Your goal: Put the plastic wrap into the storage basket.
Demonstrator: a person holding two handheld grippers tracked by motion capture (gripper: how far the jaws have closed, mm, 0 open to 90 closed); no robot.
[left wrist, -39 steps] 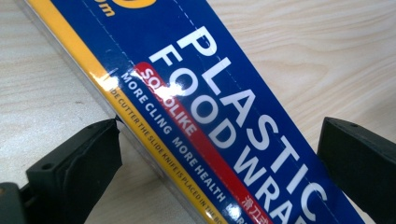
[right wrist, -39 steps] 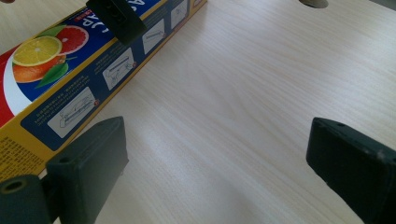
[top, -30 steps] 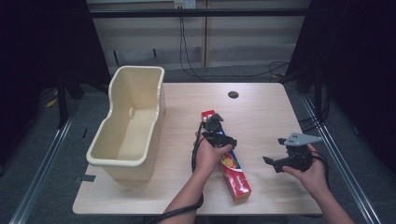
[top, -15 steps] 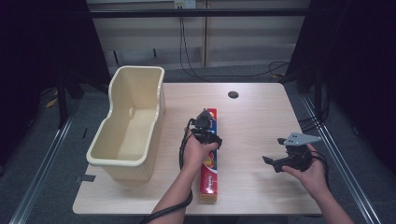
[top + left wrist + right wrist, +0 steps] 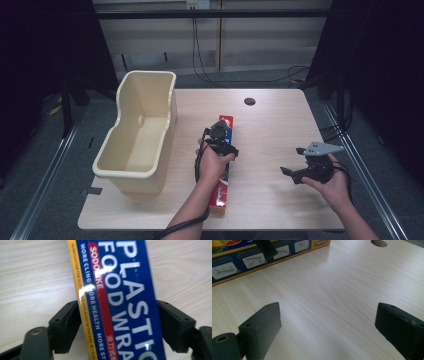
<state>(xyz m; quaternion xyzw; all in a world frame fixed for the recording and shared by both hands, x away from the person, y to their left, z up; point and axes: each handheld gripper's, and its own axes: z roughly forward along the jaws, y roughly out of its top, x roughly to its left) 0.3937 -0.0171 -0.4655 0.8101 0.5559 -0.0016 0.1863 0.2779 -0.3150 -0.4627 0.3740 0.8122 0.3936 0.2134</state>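
Bare tabletop (image 5: 272, 125) lies around the right gripper (image 5: 300, 170) — jaws spread wide, holding nothing. The left gripper (image 5: 222, 145) clamps the plastic wrap box (image 5: 117, 300) across its width — the cream bin (image 5: 137, 145) stands just left.

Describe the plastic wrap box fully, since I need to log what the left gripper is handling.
The plastic wrap box is a long, narrow carton, glossy blue with a red stripe, a yellow edge band and white lettering reading PLASTIC FOOD WRAP. It looks like printed cardboard. It lies flat on the wooden table, lengthwise away from the person, right of the cream bin and apart from it. The left gripper has one black jaw against each long side.
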